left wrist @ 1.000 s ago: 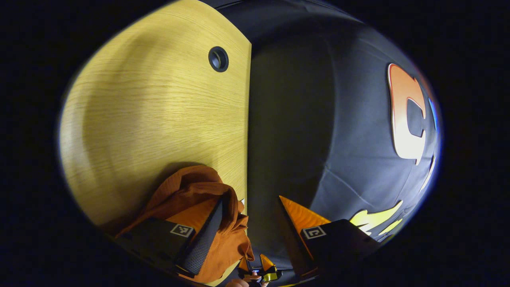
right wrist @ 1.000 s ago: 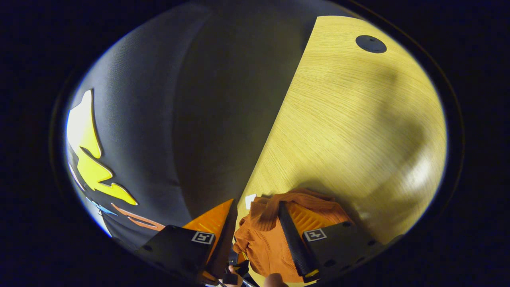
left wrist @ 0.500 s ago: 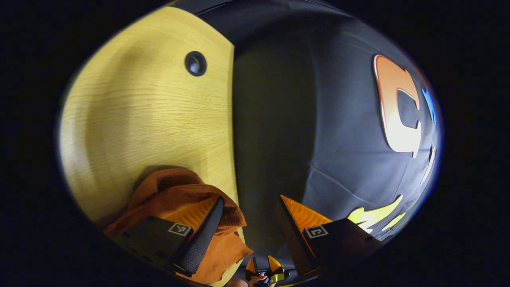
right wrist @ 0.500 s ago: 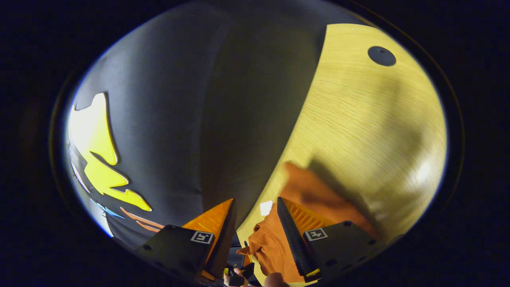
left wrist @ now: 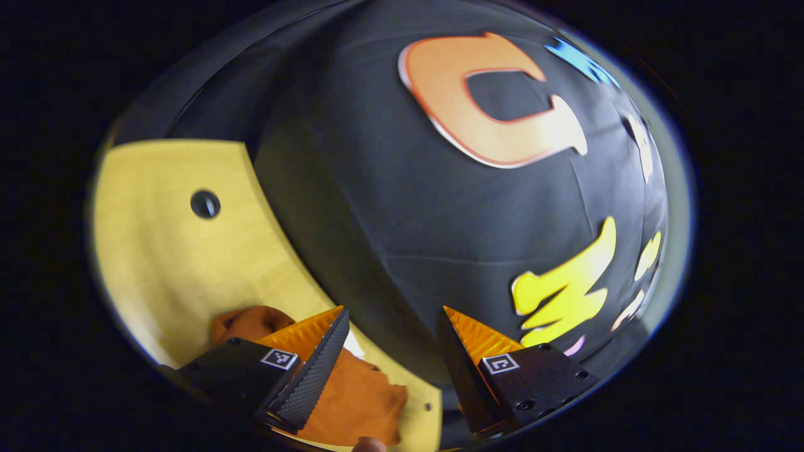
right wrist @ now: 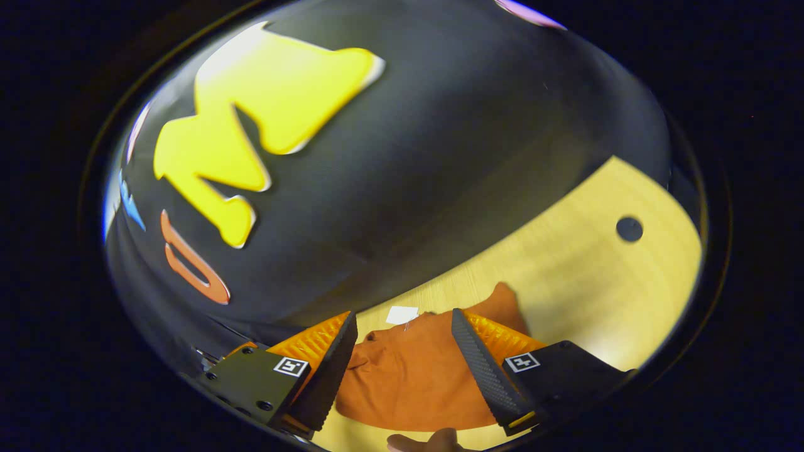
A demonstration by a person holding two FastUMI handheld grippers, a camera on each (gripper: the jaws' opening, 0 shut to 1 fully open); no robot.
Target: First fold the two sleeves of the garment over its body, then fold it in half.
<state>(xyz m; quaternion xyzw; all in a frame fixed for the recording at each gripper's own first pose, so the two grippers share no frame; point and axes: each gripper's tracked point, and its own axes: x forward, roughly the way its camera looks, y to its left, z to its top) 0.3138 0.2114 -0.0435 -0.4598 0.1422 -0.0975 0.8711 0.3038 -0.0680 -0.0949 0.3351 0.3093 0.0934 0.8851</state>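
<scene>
The orange garment (left wrist: 358,402) lies bunched on the wooden table (left wrist: 169,270), low in the left gripper view beside and below my left finger. My left gripper (left wrist: 392,314) is open, raised above the cloth, with nothing between its fingers. In the right gripper view the garment (right wrist: 414,376) lies fairly flat on the table (right wrist: 584,276), with a white tag (right wrist: 402,314) at its far edge. My right gripper (right wrist: 403,317) is open and hovers over the garment without touching it.
The table's far edge meets the black cloth wall (left wrist: 389,207) close behind the garment. A round dark cable hole (left wrist: 205,204) sits in the tabletop; the same kind of hole (right wrist: 629,229) appears far right. A fingertip (right wrist: 427,442) peeks in at the bottom.
The cloth that hung over a finger of each gripper now lies on the table. Both views have swung up toward the wall, and the table takes up less of each.
</scene>
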